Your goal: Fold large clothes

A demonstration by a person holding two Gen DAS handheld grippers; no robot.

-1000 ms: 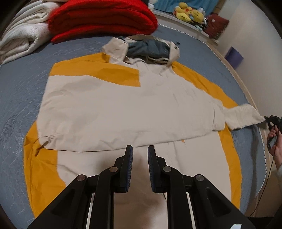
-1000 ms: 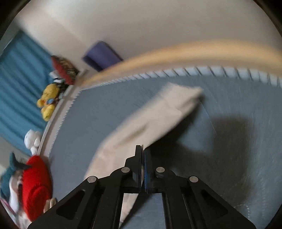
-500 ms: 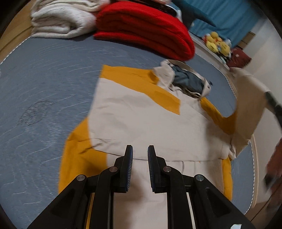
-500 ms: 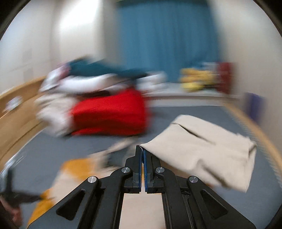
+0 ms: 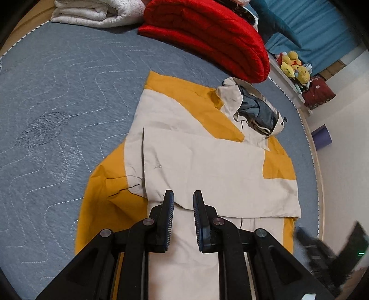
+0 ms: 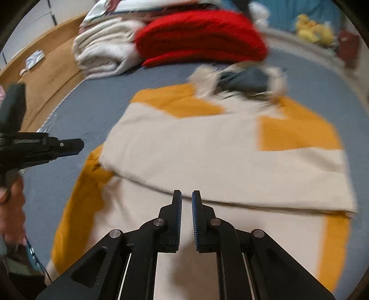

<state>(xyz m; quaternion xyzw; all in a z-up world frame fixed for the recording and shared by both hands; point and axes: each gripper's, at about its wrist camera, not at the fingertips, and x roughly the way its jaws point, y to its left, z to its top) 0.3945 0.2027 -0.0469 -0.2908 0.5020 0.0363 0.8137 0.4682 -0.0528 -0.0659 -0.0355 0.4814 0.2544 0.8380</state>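
Note:
A cream and mustard-yellow hooded jacket (image 5: 207, 166) lies flat on the grey quilted bed, hood (image 5: 256, 110) at the far end. Both sleeves lie folded across its chest. It also shows in the right wrist view (image 6: 207, 147). My left gripper (image 5: 182, 203) is open and empty, hovering over the jacket's lower half. My right gripper (image 6: 186, 203) is open with a narrow gap and empty, just above the jacket's lower half. The left gripper also shows at the left edge of the right wrist view (image 6: 69, 147).
A folded red blanket (image 5: 207, 34) and a folded white blanket (image 5: 96, 11) lie at the head of the bed. Stuffed toys (image 5: 295, 67) sit on a ledge by a blue curtain. A wooden bed frame (image 6: 46, 69) runs along the left.
My right gripper carried the right sleeve across the jacket's chest, laid it there and opened. My left gripper shifted its view toward the jacket's left side and stayed open.

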